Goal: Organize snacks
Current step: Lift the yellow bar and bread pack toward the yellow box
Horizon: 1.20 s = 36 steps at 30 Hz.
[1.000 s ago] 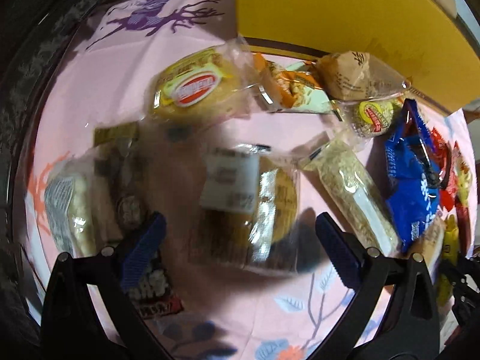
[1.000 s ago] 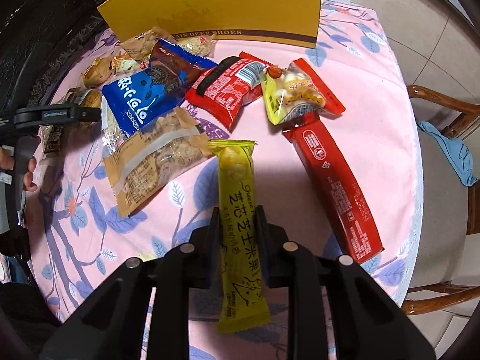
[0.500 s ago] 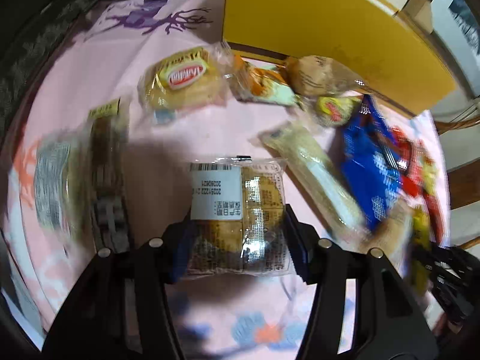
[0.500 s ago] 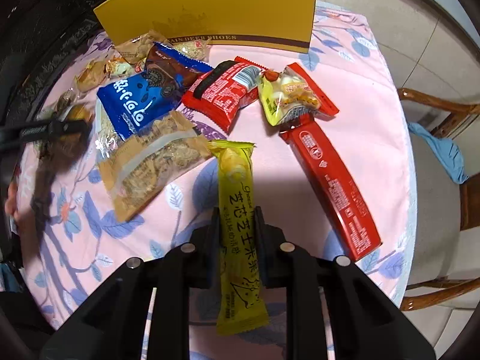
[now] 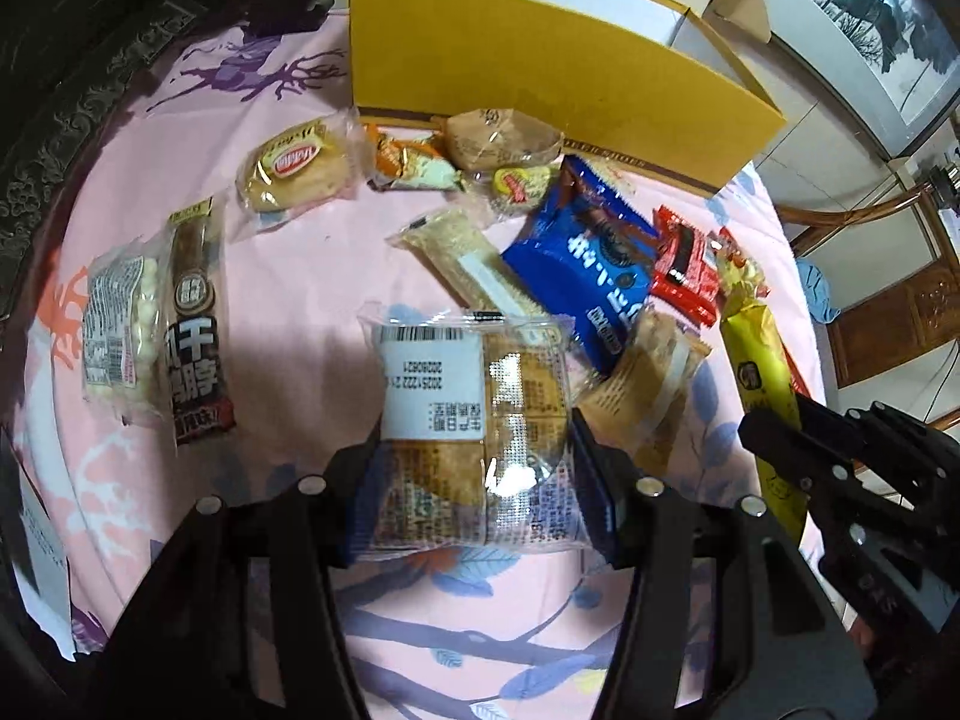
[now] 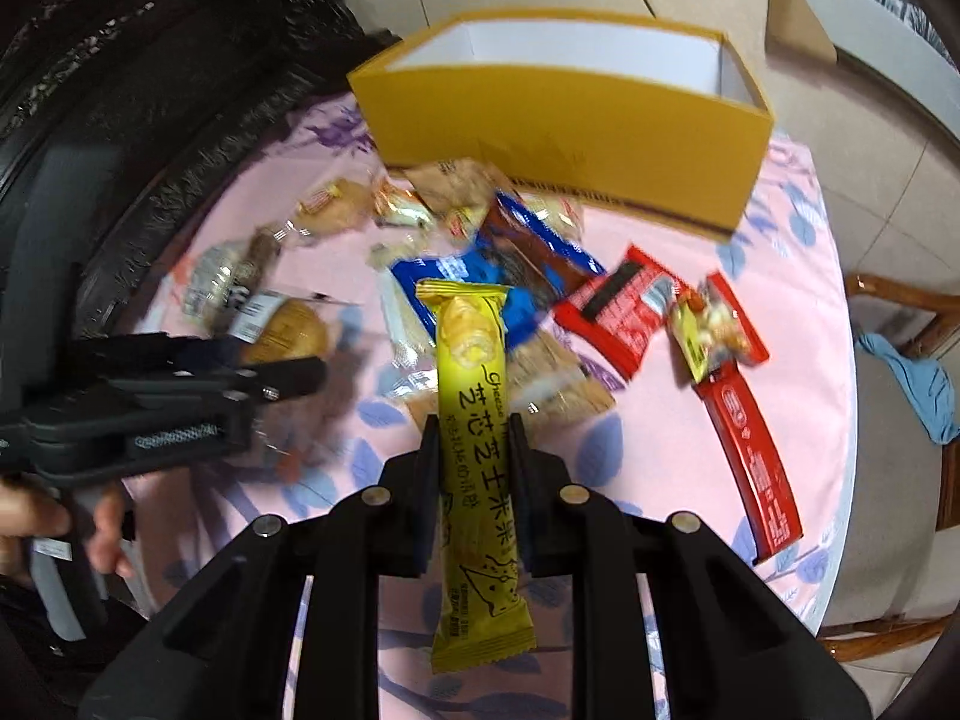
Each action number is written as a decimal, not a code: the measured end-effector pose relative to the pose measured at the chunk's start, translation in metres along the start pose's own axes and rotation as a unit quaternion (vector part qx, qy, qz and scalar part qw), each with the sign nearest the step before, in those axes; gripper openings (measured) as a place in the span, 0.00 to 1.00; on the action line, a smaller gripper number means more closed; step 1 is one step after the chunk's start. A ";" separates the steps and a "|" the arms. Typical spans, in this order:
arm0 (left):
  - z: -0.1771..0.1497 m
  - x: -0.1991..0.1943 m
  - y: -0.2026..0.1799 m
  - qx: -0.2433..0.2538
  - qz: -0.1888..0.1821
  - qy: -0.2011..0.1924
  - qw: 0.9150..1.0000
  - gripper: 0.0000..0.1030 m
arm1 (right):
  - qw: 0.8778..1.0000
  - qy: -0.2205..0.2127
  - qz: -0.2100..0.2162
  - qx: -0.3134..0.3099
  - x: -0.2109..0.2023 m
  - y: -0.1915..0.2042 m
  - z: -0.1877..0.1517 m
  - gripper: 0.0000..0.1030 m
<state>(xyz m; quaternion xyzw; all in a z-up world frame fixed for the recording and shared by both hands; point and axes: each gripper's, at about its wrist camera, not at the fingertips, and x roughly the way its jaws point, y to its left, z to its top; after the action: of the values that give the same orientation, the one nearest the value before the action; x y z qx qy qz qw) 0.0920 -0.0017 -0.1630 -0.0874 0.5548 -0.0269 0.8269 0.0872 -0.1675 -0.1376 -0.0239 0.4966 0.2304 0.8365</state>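
From the left wrist, the left gripper (image 5: 474,468) is clamped on a clear-wrapped cake packet (image 5: 471,420), pads pressing its two side edges; the packet hangs above the pink floral tablecloth (image 5: 288,276), label side up, its long axis running away from the camera toward the yellow box (image 5: 540,72); its jaws have just been closing, and the packet now sits between them. The blue cookie bag (image 5: 585,276) and a dark biscuit bar (image 5: 195,324) lie among other snacks on the cloth. At the right edge the right gripper (image 5: 774,438) pinches the yellow corn stick (image 5: 759,372).

From the right wrist, the right gripper (image 6: 474,450) is shut tight on the yellow corn stick (image 6: 474,396), gripped near its middle; the stick's long axis points straight ahead at the yellow box (image 6: 558,138), one end toward the camera, the other over the blue bag; the box stands open at the far side of the table, its white interior showing. A red long packet (image 6: 753,468) lies well to the right.

To do this well, I judge each packet should be carried clear above the box's near wall, aligned with the box's length, then let go low inside; the hands should go in one after the other to avoid crossing.
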 end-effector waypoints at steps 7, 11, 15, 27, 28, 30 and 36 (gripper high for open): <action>0.005 -0.008 -0.005 0.005 -0.005 -0.008 1.000 0.54 | 1.000 -0.009 0.000 0.003 -0.010 0.002 0.005 0.20; 0.007 -0.010 -0.006 0.003 -0.007 -0.010 1.000 0.54 | 1.000 -0.011 -0.003 0.004 -0.011 0.001 0.004 0.20; 0.010 -0.012 -0.006 0.002 -0.007 -0.011 1.000 0.54 | 1.000 -0.010 -0.006 0.008 -0.011 -0.001 0.004 0.20; 0.036 -0.021 -0.011 0.003 -0.012 -0.026 1.000 0.54 | 0.999 -0.026 -0.015 0.032 -0.016 -0.015 0.020 0.20; 0.040 -0.022 -0.012 0.003 -0.013 -0.028 1.000 0.54 | 0.999 -0.030 -0.016 0.033 -0.017 -0.017 0.025 0.20; 0.052 -0.025 -0.015 0.004 -0.015 -0.035 0.999 0.54 | 0.998 -0.041 -0.018 0.035 -0.019 -0.022 0.041 0.20; 0.124 -0.035 -0.031 0.023 -0.007 -0.078 0.997 0.54 | 0.994 -0.083 -0.014 0.066 -0.017 -0.043 0.106 0.20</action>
<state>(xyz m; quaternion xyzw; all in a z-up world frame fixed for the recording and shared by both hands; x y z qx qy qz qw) 0.1943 -0.0127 -0.0799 -0.0739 0.4869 -0.0390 0.8695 0.1853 -0.1837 -0.0775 0.0437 0.4394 0.1871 0.8775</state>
